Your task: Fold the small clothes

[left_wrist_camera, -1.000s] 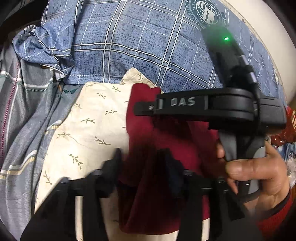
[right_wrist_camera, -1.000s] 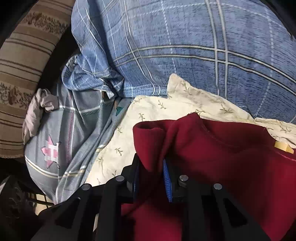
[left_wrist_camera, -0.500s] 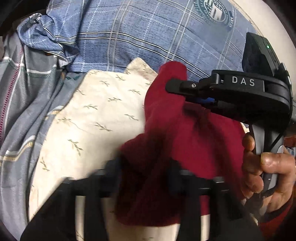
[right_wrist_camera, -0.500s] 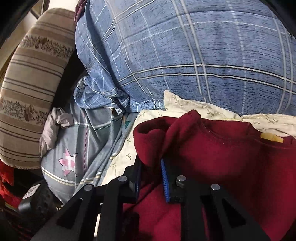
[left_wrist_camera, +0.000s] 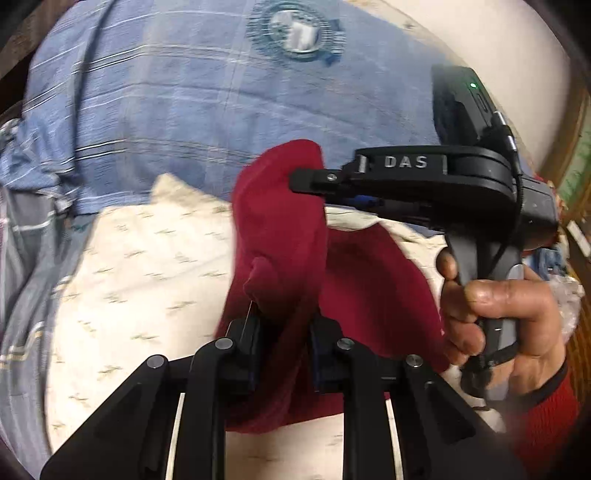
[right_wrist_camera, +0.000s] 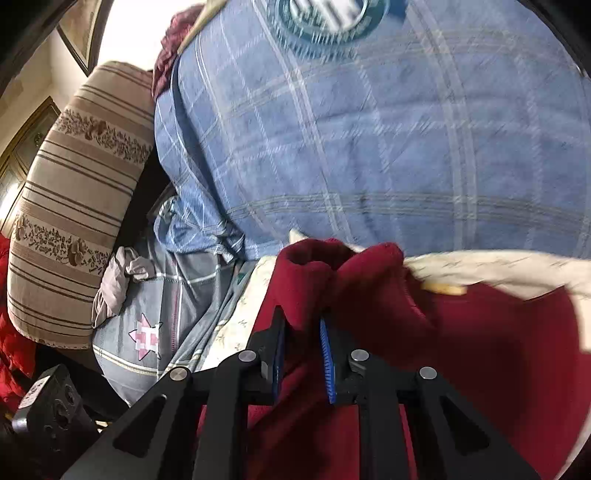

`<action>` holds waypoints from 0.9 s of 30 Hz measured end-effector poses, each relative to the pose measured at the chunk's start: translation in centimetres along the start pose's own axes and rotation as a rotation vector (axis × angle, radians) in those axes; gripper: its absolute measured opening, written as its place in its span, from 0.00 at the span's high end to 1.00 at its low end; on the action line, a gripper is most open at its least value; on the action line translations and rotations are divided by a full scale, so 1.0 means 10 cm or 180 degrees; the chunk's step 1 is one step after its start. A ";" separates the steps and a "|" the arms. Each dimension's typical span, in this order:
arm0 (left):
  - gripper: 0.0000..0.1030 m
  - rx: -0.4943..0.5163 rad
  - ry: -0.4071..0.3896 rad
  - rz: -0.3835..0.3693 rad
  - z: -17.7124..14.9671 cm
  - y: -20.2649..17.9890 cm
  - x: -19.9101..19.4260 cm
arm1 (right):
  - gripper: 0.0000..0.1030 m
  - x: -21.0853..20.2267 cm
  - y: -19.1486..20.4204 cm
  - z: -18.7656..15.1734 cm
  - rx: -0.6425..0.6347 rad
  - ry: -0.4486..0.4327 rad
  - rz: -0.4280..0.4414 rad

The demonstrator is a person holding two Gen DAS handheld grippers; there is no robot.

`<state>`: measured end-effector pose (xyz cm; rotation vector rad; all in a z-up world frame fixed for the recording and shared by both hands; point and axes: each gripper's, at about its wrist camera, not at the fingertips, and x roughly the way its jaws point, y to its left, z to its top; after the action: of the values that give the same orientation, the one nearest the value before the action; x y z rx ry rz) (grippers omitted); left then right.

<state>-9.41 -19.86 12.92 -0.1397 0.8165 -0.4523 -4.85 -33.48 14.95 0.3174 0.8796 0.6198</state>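
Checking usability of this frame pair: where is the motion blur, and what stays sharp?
Left wrist view: the blue checked cover and leaf-print sheet smear sideways, while the left gripper and right gripper stay crisp on the red garment. Right wrist view: the round badge and yellow tag streak; the striped cushion reads clearly.

The dark red fleece top (left_wrist_camera: 373, 295) is bunched and partly lifted off the cream leaf-print cloth (left_wrist_camera: 147, 280). One rolled edge stands up in a peak, its hem folded over. A small yellow label (right_wrist_camera: 443, 289) shows inside it. Folds of it run between both tools' fingers.
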 end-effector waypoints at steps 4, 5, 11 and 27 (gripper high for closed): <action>0.83 0.0265 0.0008 -0.0130 0.02 -0.52 0.05 | 0.84 -0.41 -0.19 0.06 -0.0049 -0.0137 -0.0199; 0.83 0.0315 0.0019 -0.0165 0.01 -0.63 0.06 | 0.84 -0.49 -0.25 0.06 -0.0055 -0.0163 -0.0254; 0.83 0.0504 0.0267 -0.0341 -0.22 -1.23 0.51 | 0.93 -0.95 -0.92 -0.09 0.0165 -0.0253 -0.0688; 0.41 0.0725 0.0325 -0.0542 -0.42 -1.21 0.25 | 0.34 -1.08 -1.45 -0.82 0.0939 -0.0173 -0.0238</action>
<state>-15.07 -31.58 11.95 0.0258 0.8505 -0.7141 -11.17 -51.50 9.38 0.5619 0.9271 0.4096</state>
